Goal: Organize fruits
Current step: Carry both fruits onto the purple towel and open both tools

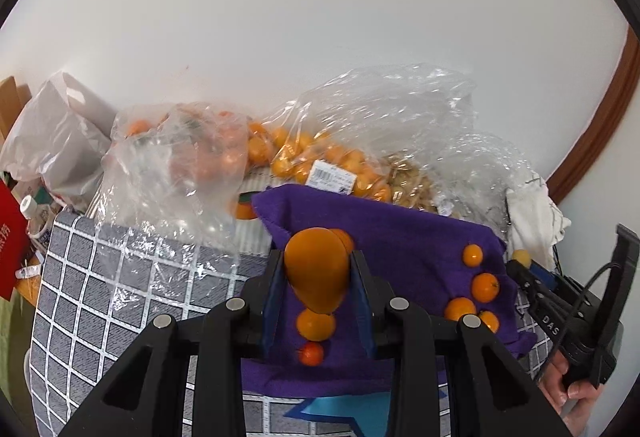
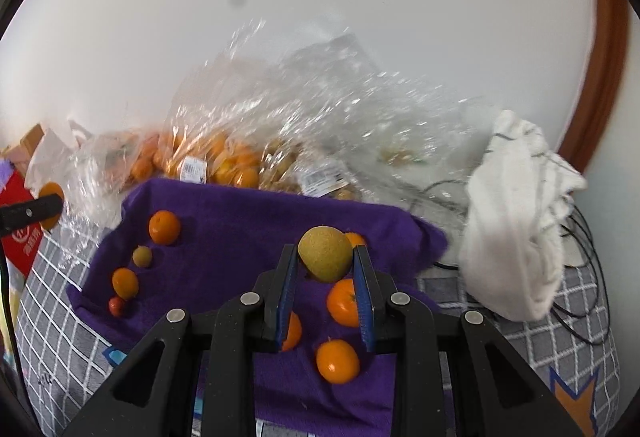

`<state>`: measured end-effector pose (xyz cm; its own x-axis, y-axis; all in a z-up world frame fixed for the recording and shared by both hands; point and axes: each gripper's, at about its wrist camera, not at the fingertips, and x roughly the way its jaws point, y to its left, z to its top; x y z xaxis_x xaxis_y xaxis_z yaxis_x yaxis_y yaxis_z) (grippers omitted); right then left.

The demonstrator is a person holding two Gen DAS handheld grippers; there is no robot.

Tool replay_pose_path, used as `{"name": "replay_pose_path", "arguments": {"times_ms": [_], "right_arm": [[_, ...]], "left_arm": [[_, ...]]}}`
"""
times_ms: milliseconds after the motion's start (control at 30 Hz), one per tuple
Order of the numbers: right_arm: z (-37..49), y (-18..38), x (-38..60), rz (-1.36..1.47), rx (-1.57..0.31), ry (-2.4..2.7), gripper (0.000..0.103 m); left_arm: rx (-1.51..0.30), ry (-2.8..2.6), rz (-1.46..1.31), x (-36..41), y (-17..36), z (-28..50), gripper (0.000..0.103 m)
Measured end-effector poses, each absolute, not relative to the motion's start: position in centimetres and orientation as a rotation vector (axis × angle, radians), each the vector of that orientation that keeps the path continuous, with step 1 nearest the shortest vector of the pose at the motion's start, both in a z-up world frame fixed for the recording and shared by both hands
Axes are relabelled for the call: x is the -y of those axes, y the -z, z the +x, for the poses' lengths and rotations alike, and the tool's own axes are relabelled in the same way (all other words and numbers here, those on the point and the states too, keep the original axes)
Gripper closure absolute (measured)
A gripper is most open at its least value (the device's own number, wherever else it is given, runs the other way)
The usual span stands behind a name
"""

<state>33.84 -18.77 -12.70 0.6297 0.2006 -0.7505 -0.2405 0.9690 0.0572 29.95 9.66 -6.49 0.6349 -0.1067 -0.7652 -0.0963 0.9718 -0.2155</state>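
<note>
My left gripper [image 1: 317,269] is shut on an orange fruit [image 1: 316,269] and holds it above the left part of a purple cloth [image 1: 400,237]. Two smaller fruits [image 1: 315,324] lie on the cloth below it. My right gripper [image 2: 326,261] is shut on a yellow-green fruit [image 2: 325,254] above the right part of the same cloth [image 2: 240,221]. Several oranges [image 2: 338,360] lie on the cloth under it, and a row of small fruits [image 2: 165,227] lies at the cloth's left side. The right gripper also shows in the left wrist view [image 1: 520,265].
Clear plastic bags of oranges [image 1: 296,157] and pale fruit stand behind the cloth against the white wall. A white rag [image 2: 516,213] and black cables lie at the right. A grey checked tablecloth [image 1: 100,289] covers the table. A red box [image 1: 10,237] stands at the far left.
</note>
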Motion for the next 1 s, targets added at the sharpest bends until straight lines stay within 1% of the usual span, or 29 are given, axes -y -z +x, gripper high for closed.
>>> {"name": "replay_pose_path", "arguments": {"times_ms": [333,533,667,733,800,867,1000], "right_arm": [[37.2,17.9,16.6,-0.073,-0.977,-0.305,0.076],[37.8,19.9,16.2,-0.069,-1.033,-0.324,0.076],[37.5,20.5,16.1,-0.084,-1.038,-0.328,0.075],[37.2,20.3,16.1,-0.083,-1.042,-0.332,0.074],[36.8,19.7,16.4,-0.079,-1.04,-0.335,0.066],[36.0,18.6,17.0,-0.084,-1.012,-0.321,0.06],[34.2,16.5,19.1,-0.1,-0.965,-0.277,0.06]], "left_arm": [[-0.941,-0.018,-0.24,-11.3,9.1,30.9,0.072],[-0.977,0.028,-0.232,-9.7,10.8,31.9,0.072],[-0.998,0.069,-0.212,-8.0,11.7,32.6,0.072],[-1.008,0.081,-0.202,-7.2,12.1,32.9,0.072],[-1.023,0.094,-0.189,-6.3,12.7,33.6,0.072],[-1.033,0.102,-0.184,-5.6,13.2,34.1,0.072],[-1.053,0.12,-0.162,-4.1,14.4,34.5,0.072]]}}
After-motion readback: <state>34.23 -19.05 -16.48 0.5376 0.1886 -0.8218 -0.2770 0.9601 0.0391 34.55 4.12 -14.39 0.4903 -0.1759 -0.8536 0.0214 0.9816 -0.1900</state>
